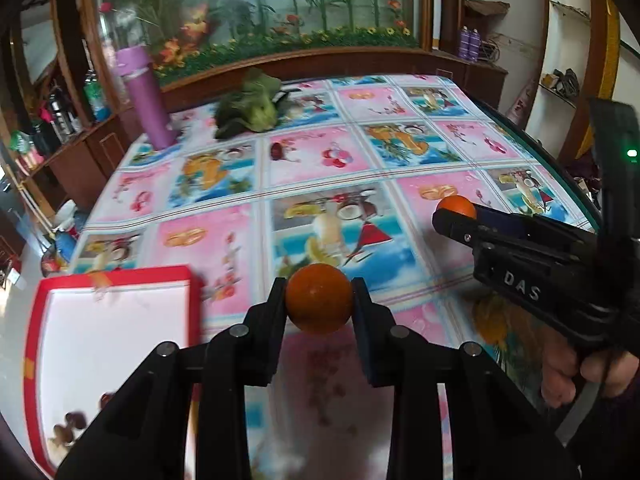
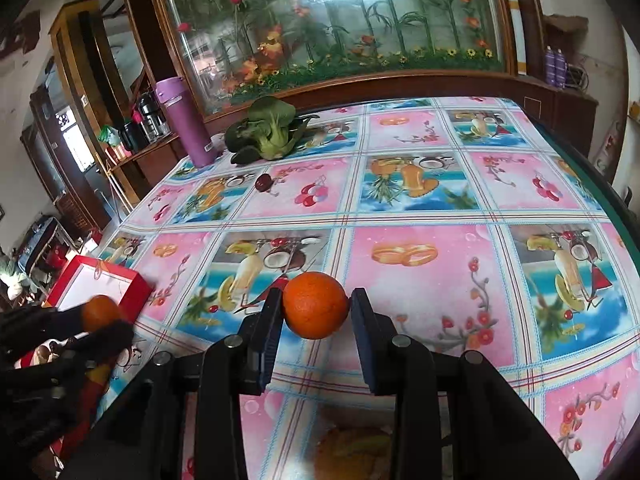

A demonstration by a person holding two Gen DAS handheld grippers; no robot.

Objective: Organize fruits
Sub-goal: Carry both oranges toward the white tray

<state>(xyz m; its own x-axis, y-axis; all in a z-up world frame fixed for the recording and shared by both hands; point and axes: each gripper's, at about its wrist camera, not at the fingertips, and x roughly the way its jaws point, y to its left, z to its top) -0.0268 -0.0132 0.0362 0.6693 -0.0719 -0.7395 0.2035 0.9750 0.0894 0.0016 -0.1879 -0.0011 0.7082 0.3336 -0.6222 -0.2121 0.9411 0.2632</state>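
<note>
My left gripper (image 1: 319, 292) is shut on a dark orange (image 1: 320, 312), held above the fruit-print tablecloth (image 1: 320, 176) just right of a red box with a white inside (image 1: 116, 274). Several small dark fruits (image 1: 72, 426) lie in the box's near corner. My right gripper (image 2: 316, 300) is shut on a brighter orange (image 2: 315, 312) over the table's near middle. Each gripper shows in the other's view: the right gripper (image 1: 456, 213) at the right with its orange (image 1: 459, 205), the left gripper (image 2: 102, 319) at the left with its orange (image 2: 99, 311) beside the red box (image 2: 134, 286).
A small dark red fruit (image 2: 263, 182) lies towards the far left of the table. Behind it rest a leafy green vegetable (image 2: 270, 130) and a tall purple flask (image 2: 186, 124). A wooden-framed glass panel runs along the back. A hand (image 1: 568, 376) holds the right gripper's handle.
</note>
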